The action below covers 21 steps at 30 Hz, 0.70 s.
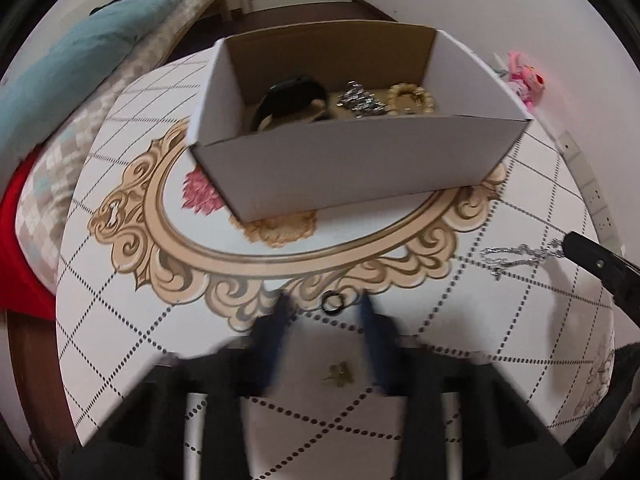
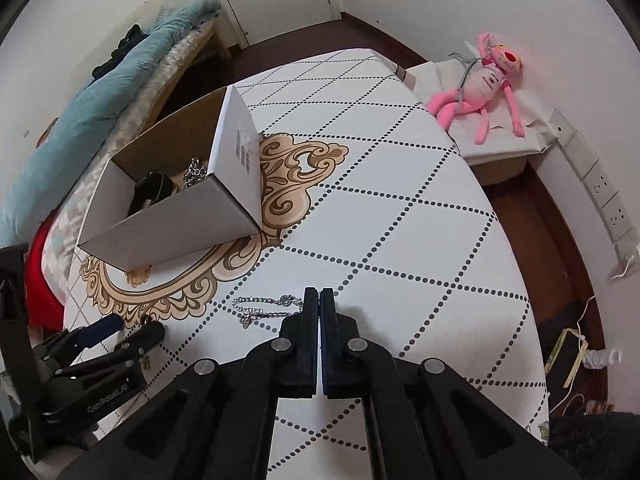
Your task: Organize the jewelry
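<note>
An open cardboard box (image 1: 360,164) stands on the table and holds a black band (image 1: 294,98), a silver chain (image 1: 360,100) and a gold bracelet (image 1: 412,98). My left gripper (image 1: 326,304) is open, its fingers either side of a small black ring (image 1: 333,303) lying on the table. A small gold piece (image 1: 339,374) lies between the fingers, closer to me. My right gripper (image 2: 319,294) is shut on the end of a silver chain bracelet (image 2: 264,307), which trails left on the table; it also shows in the left wrist view (image 1: 516,258).
The table (image 2: 400,208) has a white dotted cloth with a gold ornament print. A bed with a teal blanket (image 2: 100,92) lies to the left. A pink plush toy (image 2: 484,84) sits on a white box beyond the table's right edge. Wall sockets (image 2: 608,200) are at right.
</note>
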Tool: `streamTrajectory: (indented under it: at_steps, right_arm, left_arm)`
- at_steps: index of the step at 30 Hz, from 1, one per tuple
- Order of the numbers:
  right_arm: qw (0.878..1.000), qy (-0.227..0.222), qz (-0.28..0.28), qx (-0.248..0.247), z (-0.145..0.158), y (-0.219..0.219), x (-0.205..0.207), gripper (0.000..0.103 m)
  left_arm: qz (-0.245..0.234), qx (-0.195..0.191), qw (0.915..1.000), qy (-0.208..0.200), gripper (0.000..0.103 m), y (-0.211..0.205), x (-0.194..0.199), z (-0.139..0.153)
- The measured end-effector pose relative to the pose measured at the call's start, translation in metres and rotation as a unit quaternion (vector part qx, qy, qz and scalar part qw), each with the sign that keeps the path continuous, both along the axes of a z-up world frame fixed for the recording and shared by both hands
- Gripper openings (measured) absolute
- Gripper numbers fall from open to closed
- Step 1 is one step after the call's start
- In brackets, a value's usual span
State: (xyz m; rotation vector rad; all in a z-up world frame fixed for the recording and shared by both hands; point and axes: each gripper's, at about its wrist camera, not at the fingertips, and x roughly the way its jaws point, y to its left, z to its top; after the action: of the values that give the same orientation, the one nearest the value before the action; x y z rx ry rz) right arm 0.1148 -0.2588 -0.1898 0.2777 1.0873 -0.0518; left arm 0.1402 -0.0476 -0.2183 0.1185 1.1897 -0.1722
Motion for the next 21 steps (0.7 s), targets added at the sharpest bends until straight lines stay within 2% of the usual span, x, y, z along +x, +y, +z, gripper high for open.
streamTrajectory:
  at_steps: [1, 4, 9, 17, 21]
  right_arm:
    - [1.000, -0.001, 0.001, 0.000, -0.001, 0.001, 0.001, 0.001]
    - [1.000, -0.008, 0.007, 0.003, 0.004, 0.004, 0.000, 0.001]
    - [0.999, -0.035, 0.029, 0.017, 0.031, 0.013, 0.001, 0.001]
    - [0.990, -0.115, 0.080, 0.030, 0.115, 0.030, 0.013, 0.000]
    - [0.983, -0.147, 0.104, 0.030, 0.157, 0.037, 0.035, 0.000]
  left_arm:
    - [-0.005, 0.002, 1.0000, 0.001, 0.010, -0.003, 0.000, 0.000]
    - [-0.008, 0.007, 0.9999, -0.002, 0.010, -0.006, 0.000, 0.001]
    - [-0.010, -0.012, 0.9998, -0.009, 0.010, -0.001, -0.004, 0.017]
    - [0.001, -0.073, 0.9947, -0.072, 0.010, 0.015, 0.006, 0.115]
    - [0.000, -0.075, 0.9929, -0.092, 0.010, 0.020, 0.035, 0.142]
